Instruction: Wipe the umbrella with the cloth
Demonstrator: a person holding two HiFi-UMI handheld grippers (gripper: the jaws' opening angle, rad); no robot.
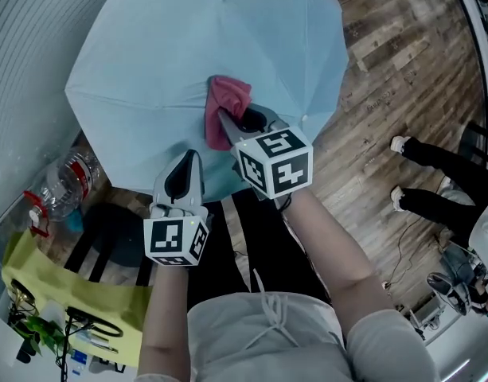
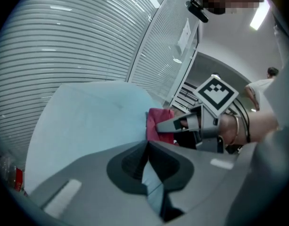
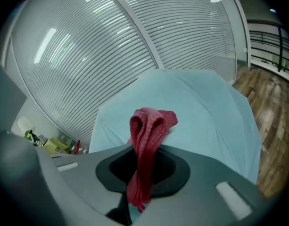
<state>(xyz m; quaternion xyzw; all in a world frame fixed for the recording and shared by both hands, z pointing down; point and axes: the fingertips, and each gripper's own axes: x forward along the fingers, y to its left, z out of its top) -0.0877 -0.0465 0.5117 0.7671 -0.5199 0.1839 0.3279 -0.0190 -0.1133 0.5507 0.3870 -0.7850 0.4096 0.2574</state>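
Note:
An open light-blue umbrella (image 1: 204, 62) fills the upper middle of the head view, its canopy facing me. My right gripper (image 1: 228, 127) is shut on a folded red cloth (image 1: 224, 106), which rests against the canopy near its lower middle. In the right gripper view the red cloth (image 3: 146, 145) hangs pinched between the jaws, the umbrella (image 3: 201, 112) beyond it. My left gripper (image 1: 184, 168) is shut on the umbrella's near edge; a strip of blue fabric (image 2: 151, 185) runs between its jaws. The left gripper view also shows the cloth (image 2: 158, 122) and the right gripper (image 2: 175, 125).
A plastic water bottle (image 1: 64, 185) with a red tag and a yellow bag (image 1: 60, 293) lie at lower left. A ribbed wall (image 1: 25, 62) stands left. Another person's legs and shoes (image 1: 423, 177) are on the wooden floor (image 1: 387, 70) at right.

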